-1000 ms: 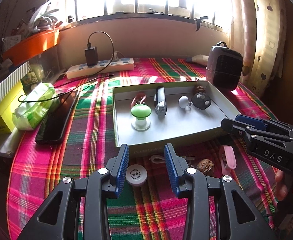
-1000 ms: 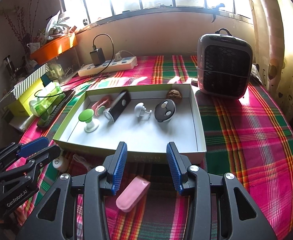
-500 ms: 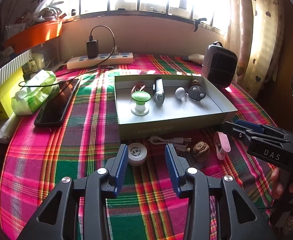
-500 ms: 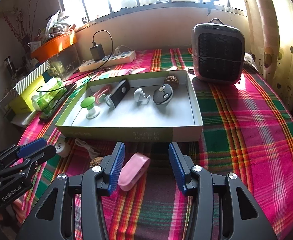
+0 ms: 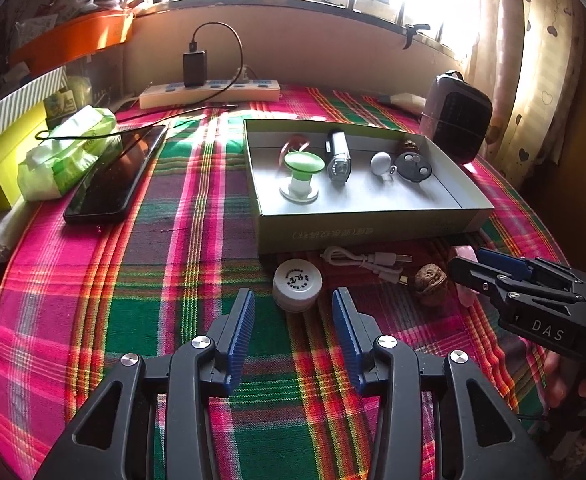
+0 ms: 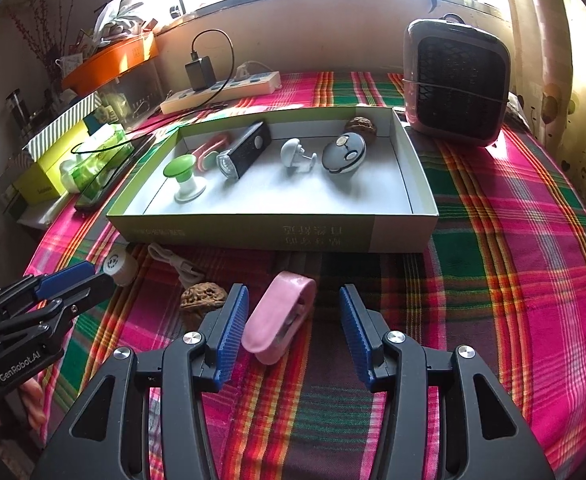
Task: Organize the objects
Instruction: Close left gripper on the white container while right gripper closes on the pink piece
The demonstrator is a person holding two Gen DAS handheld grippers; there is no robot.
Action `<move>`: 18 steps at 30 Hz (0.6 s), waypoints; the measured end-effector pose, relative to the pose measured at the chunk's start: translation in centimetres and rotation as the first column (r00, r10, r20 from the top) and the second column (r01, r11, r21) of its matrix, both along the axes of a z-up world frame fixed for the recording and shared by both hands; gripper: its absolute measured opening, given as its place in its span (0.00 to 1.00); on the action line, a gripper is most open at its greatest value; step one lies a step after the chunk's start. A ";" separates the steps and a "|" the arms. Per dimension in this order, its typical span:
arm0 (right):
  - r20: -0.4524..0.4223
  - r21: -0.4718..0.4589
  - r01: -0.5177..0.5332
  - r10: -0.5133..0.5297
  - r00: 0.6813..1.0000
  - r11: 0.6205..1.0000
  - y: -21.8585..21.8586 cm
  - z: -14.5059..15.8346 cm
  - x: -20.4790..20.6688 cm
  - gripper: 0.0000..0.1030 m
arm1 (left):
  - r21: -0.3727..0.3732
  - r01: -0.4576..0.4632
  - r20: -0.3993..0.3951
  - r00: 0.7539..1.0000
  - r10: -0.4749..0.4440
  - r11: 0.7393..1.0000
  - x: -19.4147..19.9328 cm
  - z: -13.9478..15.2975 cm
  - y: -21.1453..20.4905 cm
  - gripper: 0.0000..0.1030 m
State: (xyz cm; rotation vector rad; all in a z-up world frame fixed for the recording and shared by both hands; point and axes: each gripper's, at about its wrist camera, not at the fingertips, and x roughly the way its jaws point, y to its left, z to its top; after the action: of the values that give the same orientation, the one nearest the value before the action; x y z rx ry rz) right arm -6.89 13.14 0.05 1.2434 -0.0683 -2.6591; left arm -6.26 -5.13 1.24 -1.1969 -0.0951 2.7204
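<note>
Left gripper [image 5: 293,316]: jaws apart, have just been widening, gripping nothing. The white round cap [image 5: 297,285] sits on the cloth just ahead of the tips, not yet between the pads.

Right gripper [image 6: 293,312]: jaws apart, also just been widening. The pink case [image 6: 279,316] lies slantwise between the pads, close to the left pad; whether it touches that pad I cannot tell. Far pad well clear. Not gripped.

Outward: a walnut [image 6: 204,296] lies just left of the right gripper's left finger; a white cable [image 5: 367,260] runs along the near wall of the cardboard box [image 6: 273,234]. Box already holds a green-topped knob [image 6: 183,178], a black torch [image 6: 247,152], a white knob [image 6: 295,154], a round black fob [image 6: 343,156] and a second walnut [image 6: 360,125].

Risks, as judged:
- The pink case lies off-centre and askew; closing now would likely push it round or squeeze it out sideways.
- Left finger of right gripper may nudge the walnut, which rolls easily.
- The cap is low and round; pads catching only its rim could flick it away.
- The two grippers work close together near the box wall; a collision is possible.
</note>
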 end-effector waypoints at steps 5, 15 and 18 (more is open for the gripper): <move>0.013 0.070 0.014 -0.015 1.000 0.997 -0.1 -0.4 0.0 0.49 | 0.012 -0.006 0.018 1.000 0.006 1.000 -0.5 -0.5 -0.2 0.38; 0.011 0.106 0.006 -0.007 1.000 0.994 1.0 -0.4 -0.1 0.49 | -0.003 0.002 0.038 0.999 -0.002 1.000 -1.3 -0.8 0.1 0.38; 0.010 0.130 -0.015 0.014 1.000 0.991 0.6 -0.5 -0.4 0.49 | -0.018 -0.002 0.039 0.999 0.003 1.000 -1.7 -0.8 0.3 0.38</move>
State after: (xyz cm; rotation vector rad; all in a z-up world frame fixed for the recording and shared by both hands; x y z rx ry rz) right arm -7.29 13.78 -0.42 1.2885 0.1137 -2.6829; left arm -7.91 -4.86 0.44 -1.2554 -0.0778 2.7064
